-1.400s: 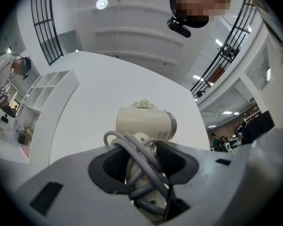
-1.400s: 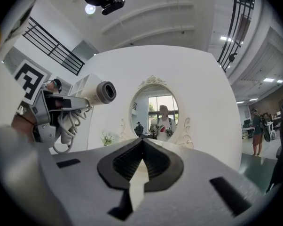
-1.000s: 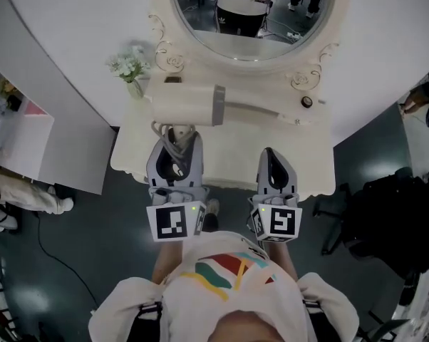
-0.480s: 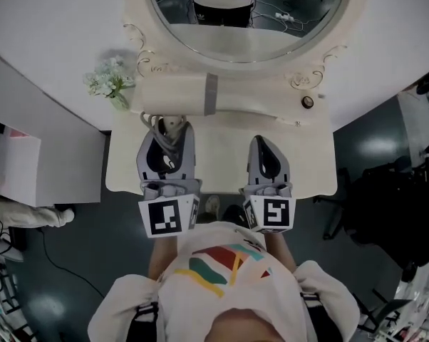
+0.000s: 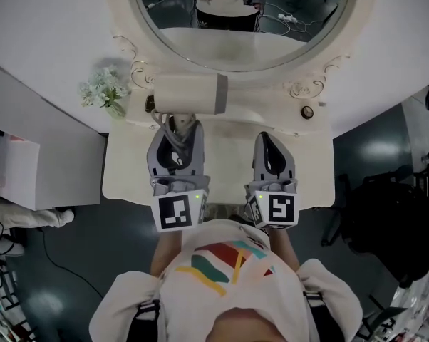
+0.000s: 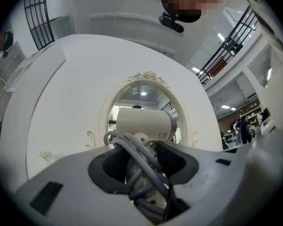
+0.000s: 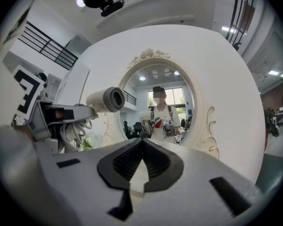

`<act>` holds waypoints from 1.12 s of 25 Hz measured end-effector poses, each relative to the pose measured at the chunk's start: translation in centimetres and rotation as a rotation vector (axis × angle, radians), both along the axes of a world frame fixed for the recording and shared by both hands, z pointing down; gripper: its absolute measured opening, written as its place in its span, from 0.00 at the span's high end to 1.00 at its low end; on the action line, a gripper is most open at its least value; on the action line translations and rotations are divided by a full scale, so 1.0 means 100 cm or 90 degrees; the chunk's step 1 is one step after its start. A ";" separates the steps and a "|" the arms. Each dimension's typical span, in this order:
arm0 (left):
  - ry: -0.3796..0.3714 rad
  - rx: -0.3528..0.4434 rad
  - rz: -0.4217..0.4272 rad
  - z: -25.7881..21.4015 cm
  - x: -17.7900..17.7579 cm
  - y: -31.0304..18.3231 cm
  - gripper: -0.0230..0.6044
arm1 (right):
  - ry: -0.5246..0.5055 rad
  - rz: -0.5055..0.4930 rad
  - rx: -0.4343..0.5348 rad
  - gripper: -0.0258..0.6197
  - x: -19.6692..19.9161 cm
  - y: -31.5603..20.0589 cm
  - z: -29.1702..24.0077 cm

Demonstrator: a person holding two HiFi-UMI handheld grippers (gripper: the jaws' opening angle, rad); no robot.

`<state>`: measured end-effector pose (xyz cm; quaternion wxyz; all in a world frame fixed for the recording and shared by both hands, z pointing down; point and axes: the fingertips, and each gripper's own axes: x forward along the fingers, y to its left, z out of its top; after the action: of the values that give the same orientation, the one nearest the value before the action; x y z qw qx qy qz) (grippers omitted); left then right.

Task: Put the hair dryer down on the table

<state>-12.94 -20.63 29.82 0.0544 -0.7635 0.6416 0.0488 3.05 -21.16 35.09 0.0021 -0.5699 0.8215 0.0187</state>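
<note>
A cream hair dryer (image 5: 189, 93) with a grey band near its nozzle hangs level above the back of the cream dressing table (image 5: 221, 166). My left gripper (image 5: 174, 127) is shut on its handle, around which the grey cord is wound. In the left gripper view the barrel (image 6: 144, 122) stands just past the jaws, with the cord (image 6: 140, 166) between them. My right gripper (image 5: 270, 142) hovers over the table's right half, shut and empty. In the right gripper view the hair dryer (image 7: 104, 99) shows at the left, past that gripper (image 7: 142, 144).
A large oval mirror (image 5: 236, 27) in an ornate cream frame rises behind the table. A small vase of pale flowers (image 5: 104, 91) stands at the back left corner. A small dark round object (image 5: 307, 111) lies at the back right. A white cabinet (image 5: 29, 169) stands to the left.
The left gripper has carried the hair dryer a little to the right, away from the flowers. The right gripper has stayed shut in about the same place.
</note>
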 end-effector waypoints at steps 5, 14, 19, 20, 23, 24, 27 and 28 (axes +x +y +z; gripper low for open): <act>0.010 -0.009 -0.010 0.007 0.008 -0.018 0.68 | 0.027 -0.062 -0.015 0.96 -0.005 -0.014 0.006; -0.033 -0.006 0.006 0.004 0.026 -0.029 0.68 | -0.001 -0.007 -0.005 0.96 0.018 -0.024 0.009; -0.017 0.006 -0.007 0.003 0.025 -0.037 0.68 | 0.001 0.016 0.007 0.96 0.023 -0.034 0.004; -0.014 0.007 -0.011 0.004 0.024 -0.037 0.68 | 0.003 0.015 0.008 0.96 0.023 -0.034 0.003; -0.029 -0.023 -0.010 0.019 0.023 -0.037 0.68 | 0.012 0.015 0.008 0.96 0.024 -0.033 0.003; -0.035 -0.034 -0.009 0.024 0.023 -0.036 0.68 | 0.013 0.015 0.007 0.96 0.024 -0.033 0.004; -0.038 -0.045 -0.012 0.029 0.020 -0.034 0.68 | 0.014 0.010 0.005 0.96 0.020 -0.032 0.006; -0.039 -0.045 -0.012 0.030 0.019 -0.034 0.68 | 0.015 0.008 0.006 0.96 0.019 -0.031 0.005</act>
<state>-11.06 -24.05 32.82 0.0475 -0.7599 0.6483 0.0024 4.92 -24.28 35.61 -0.0055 -0.5747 0.8178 0.0293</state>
